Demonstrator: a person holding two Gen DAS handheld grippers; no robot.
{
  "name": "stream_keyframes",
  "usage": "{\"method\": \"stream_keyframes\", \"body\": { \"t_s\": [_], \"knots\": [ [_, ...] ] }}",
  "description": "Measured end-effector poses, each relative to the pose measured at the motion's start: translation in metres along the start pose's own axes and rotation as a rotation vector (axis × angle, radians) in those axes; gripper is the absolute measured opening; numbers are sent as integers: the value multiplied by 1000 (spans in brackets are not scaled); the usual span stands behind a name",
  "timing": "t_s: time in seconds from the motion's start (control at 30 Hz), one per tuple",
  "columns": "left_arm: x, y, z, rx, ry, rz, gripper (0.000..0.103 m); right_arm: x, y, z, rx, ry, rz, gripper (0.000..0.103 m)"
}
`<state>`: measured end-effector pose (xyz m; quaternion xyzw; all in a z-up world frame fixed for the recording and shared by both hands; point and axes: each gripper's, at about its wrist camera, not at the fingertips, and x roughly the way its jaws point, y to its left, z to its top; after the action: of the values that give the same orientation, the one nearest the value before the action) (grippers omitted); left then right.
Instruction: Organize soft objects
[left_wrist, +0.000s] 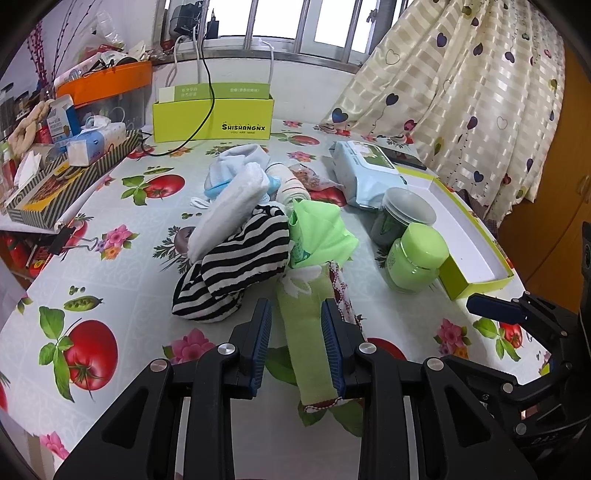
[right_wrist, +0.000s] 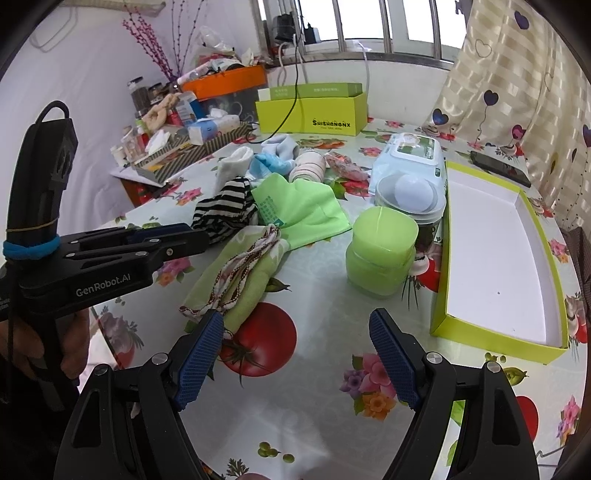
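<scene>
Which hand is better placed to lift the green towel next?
Left. The left tongs straddle the green towel; the right tongs stand open over bare tablecloth beside it.

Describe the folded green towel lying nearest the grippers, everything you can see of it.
The folded green towel is soft terry-like cloth, pale green with a white flower pattern and a red-and-white patterned trim along its edges. It lies folded into a long, narrow strip on the fruit-print tablecloth, its far end against the bright green cloth and close beside the striped sock. The left gripper has its jaws on either side of the near end, seemingly clamped on it.
</scene>
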<state>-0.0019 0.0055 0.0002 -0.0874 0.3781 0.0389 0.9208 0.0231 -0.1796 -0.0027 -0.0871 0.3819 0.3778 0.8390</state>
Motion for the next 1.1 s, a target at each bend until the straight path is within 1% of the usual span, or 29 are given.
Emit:
{"method": "stream_keyframes", "body": {
  "t_s": [0.47, 0.63, 0.93, 1.1],
  "knots": [
    [-3, 4, -1, -7, -11, -10, 29, 1, 3, 2, -2, 3, 6, 82],
    [-4, 6, 0, -10, -11, -9, 29, 5, 10, 7, -6, 11, 15, 82],
    [-9, 24, 0, -28, -41, -7, 29, 21, 23, 19, 2, 28, 48, 82],
    [-14, 43, 0, -58, -63, 1, 29, 37, 29, 28, 23, 51, 67, 82]
  ]
}}
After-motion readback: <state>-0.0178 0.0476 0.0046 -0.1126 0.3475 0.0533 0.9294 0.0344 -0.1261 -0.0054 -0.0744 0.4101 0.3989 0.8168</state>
